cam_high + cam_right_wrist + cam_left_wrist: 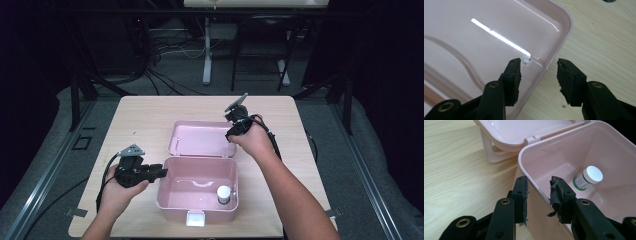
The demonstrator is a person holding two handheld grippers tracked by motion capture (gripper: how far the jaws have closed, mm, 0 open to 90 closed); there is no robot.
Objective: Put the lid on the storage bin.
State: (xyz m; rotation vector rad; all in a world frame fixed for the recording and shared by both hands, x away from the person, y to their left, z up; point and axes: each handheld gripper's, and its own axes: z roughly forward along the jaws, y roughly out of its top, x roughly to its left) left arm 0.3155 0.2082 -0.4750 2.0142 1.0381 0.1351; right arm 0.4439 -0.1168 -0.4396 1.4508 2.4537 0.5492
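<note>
While the pink box stood open on the table, the left gripper straddled its left wall, jaws parted with the wall between them, pads seemingly not pressing. Right gripper: jaws apart astride the rim of the box's lid, which lay flat behind the box; no grip evident. Contents of box: one white-capped bottle, upright, at its right front corner. Label unreadable.

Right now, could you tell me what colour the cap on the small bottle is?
White; the bottle shows best in the left gripper view.
</note>
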